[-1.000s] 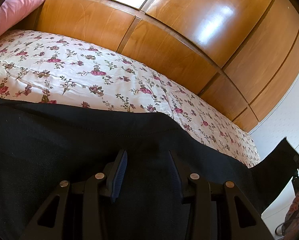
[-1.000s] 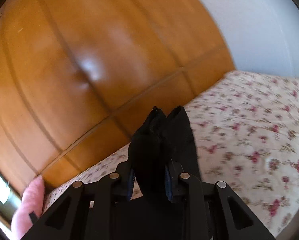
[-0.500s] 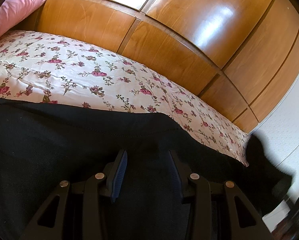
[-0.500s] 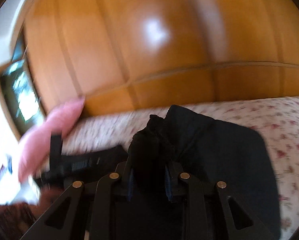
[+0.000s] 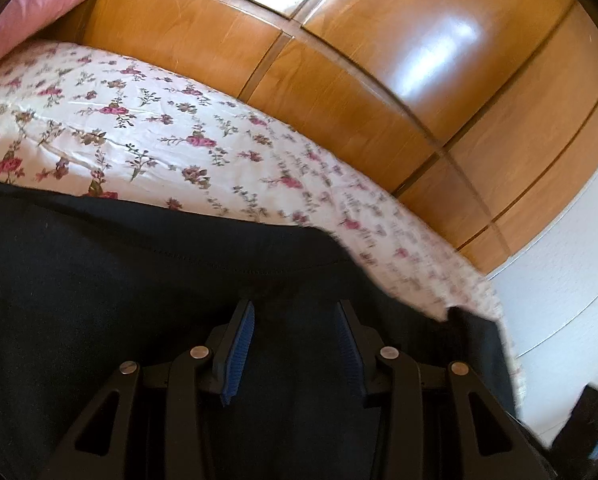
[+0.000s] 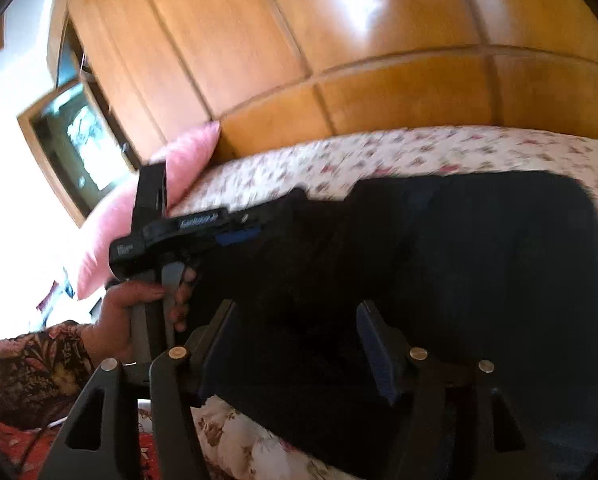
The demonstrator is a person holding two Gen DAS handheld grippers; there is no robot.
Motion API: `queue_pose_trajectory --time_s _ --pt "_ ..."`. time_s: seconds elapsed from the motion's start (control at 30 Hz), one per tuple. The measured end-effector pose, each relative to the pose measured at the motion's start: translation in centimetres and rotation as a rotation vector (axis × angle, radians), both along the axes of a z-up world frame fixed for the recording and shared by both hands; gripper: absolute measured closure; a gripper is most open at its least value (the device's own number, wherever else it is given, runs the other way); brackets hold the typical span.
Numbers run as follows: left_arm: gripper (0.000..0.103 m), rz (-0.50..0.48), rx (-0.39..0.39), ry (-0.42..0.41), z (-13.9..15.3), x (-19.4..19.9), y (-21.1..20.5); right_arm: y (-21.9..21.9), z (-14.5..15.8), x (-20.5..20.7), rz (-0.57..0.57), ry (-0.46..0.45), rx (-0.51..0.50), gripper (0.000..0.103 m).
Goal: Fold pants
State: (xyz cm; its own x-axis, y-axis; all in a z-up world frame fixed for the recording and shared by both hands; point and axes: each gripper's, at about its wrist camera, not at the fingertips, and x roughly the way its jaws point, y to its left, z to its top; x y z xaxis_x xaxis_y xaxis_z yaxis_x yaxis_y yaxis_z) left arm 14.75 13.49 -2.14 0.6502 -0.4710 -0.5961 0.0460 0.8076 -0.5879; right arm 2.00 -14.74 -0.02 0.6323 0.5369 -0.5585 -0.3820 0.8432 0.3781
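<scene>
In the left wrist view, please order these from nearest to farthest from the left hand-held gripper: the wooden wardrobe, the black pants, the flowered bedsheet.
From the left hand-held gripper:
1. Black pants, directly under and around the open fingers.
2. Flowered bedsheet, beyond the far edge of the pants.
3. Wooden wardrobe, behind the bed, at the top of the view.

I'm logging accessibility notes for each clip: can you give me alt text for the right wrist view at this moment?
The right gripper, its fingers spread open, hovers over black pants lying on a floral bedsheet. At left, a hand holds the left gripper against the fabric's edge, with a pink pillow and wooden wardrobe behind.
</scene>
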Motion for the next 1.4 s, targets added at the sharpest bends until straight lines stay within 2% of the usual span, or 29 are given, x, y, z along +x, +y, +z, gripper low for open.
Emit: queue_pose_trajectory --time_s 0.07,0.2,0.23,0.3,0.4,0.5,0.57,0.6,0.63,0.7,0.8,0.83,0.9,0.93,1.0,1.03,1.1,1.23,1.27,1.3,1.4 --pt "0.060 -0.007 -0.068 -0.022 1.0 -0.9 -0.7 -2.7 0.8 -0.8 -0.096 -0.036 0.018 0.041" --pt "0.059 -0.132 -0.068 -0.037 2.6 -1.6 -5.0 -8.3 1.6 -2.0 -0.402 -0.057 -0.049 0.042" --pt "0.058 -0.183 -0.064 -0.024 2.7 -1.5 -6.7 -9.5 1.4 -1.9 -0.470 -0.034 -0.087 0.045" --pt "0.056 -0.266 -0.057 0.013 2.5 -1.2 -9.3 -11.1 0.6 -1.6 -0.540 0.020 -0.117 0.061" --pt "0.051 -0.330 -0.030 0.078 1.6 -1.0 -12.5 -11.5 -0.7 -1.8 -0.548 0.071 -0.122 0.062" --pt "0.040 -0.346 -0.020 0.100 1.0 -1.3 -13.7 -10.1 -1.1 -1.9 -0.511 0.058 -0.169 0.062" --pt "0.043 -0.337 0.006 0.097 0.7 -1.5 -14.1 -8.9 -1.5 -1.9 -0.468 0.042 -0.230 0.062" --pt "0.055 -0.324 0.016 0.085 0.9 -1.7 -14.1 -8.4 -1.7 -1.9 -0.455 0.041 -0.252 0.062" --pt "0.081 -0.320 0.024 0.079 0.9 -2.2 -14.0 -8.4 -2.0 -1.8 -0.453 0.046 -0.260 0.062" --pt "0.083 -0.334 0.013 0.070 1.4 -2.5 -13.8 -9.3 -2.7 -1.3 -0.465 0.067 -0.238 0.061" --pt "0.084 -0.376 -0.077 0.010 3.1 -4.1 -13.0 -10.4 -3.0 -1.2 -0.491 0.096 -0.197 0.053" --pt "0.084 -0.379 -0.073 -0.021 3.7 -4.7 -12.6 -10.5 -3.0 -1.2 -0.491 0.099 -0.203 0.052" --pt "0.084 -0.367 0.003 -0.060 4.1 -5.9 -12.2 -10.5 -3.1 -1.1 -0.482 0.102 -0.206 0.048" --pt "0.084 -0.361 0.049 -0.049 3.5 -6.0 -12.0 -10.4 -3.2 -1.1 -0.478 0.104 -0.205 0.047" --pt "0.084 -0.341 0.104 0.025 1.2 -5.7 -11.6 -10.1 -3.7 -1.1 -0.468 0.110 -0.204 0.045" --pt "0.083 -0.334 0.095 0.056 -0.1 -5.4 -11.4 -10.0 -4.0 -1.0 -0.466 0.112 -0.210 0.045" --pt "0.081 -0.321 0.006 0.038 -1.3 -5.4 -10.4 -9.8 -4.1 -1.0 -0.467 0.106 -0.226 0.042" --pt "0.081 -0.337 0.015 0.010 -1.3 -5.6 -10.4 -9.9 -3.3 -0.8 -0.485 0.122 -0.243 0.040" --pt "0.081 -0.334 0.015 0.004 -1.2 -5.7 -10.5 -9.7 -2.7 -0.9 -0.497 0.100 -0.254 0.043" --pt "0.081 -0.330 0.014 -0.002 -1.3 -5.8 -10.5 -9.3 -1.7 -0.9 -0.500 0.054 -0.268 0.051" --pt "0.080 -0.322 0.032 -0.022 -1.3 -6.1 -10.7 -7.9 0.2 0.5 -0.432 -0.015 -0.265 0.066"
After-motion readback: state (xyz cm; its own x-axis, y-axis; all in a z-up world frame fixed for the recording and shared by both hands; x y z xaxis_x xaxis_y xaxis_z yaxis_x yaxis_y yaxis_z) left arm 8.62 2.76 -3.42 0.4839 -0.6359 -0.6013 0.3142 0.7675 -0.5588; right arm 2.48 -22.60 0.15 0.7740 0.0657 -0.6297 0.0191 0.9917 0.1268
